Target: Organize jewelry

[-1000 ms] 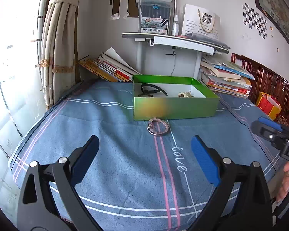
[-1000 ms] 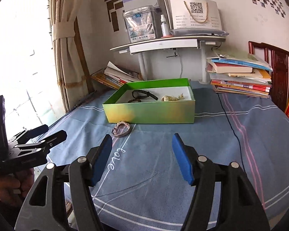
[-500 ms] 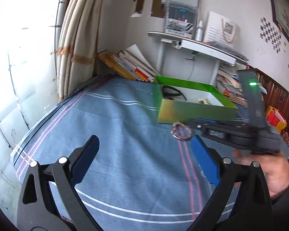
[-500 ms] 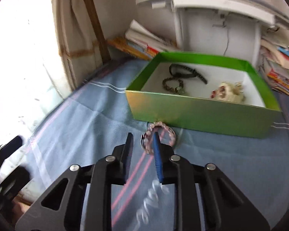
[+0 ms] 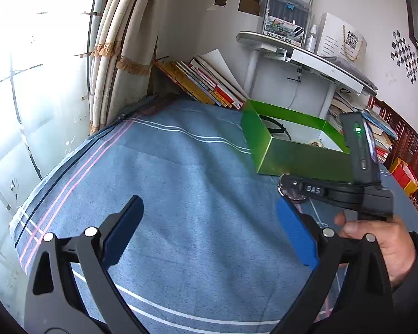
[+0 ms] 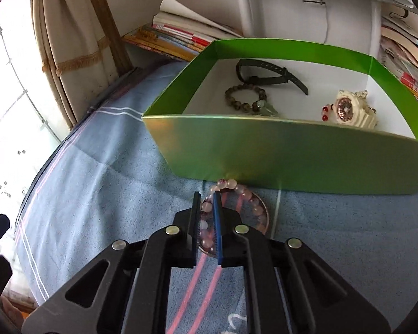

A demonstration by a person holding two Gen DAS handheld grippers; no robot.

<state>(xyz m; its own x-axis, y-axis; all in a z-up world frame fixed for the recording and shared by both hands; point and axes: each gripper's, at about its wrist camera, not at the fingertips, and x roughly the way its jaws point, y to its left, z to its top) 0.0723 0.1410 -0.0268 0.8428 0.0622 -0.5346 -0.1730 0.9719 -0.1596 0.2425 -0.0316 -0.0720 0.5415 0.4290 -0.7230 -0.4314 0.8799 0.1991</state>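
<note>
A pink bead bracelet [image 6: 245,194] lies on the blue cloth just in front of the green box [image 6: 278,150]. My right gripper [image 6: 207,199] is shut on the bracelet's left side, with beads between its pads. The box holds a black strap [image 6: 264,73], a dark bead bracelet [image 6: 245,97] and a cream watch [image 6: 348,110]. In the left wrist view my left gripper [image 5: 209,222] is open and empty, above bare cloth, left of the right gripper [image 5: 285,188] and the box [image 5: 295,156].
Books [image 5: 203,83] lean against the wall behind the box, with a white shelf stand [image 5: 298,55] above. A curtain [image 5: 119,41] and window are at the left. More books [image 6: 409,64] stack to the right of the box. The bed edge [image 5: 50,178] runs at the left.
My right gripper moved forward and down to the pink bracelet and closed on it. My left gripper swung left, staying open.
</note>
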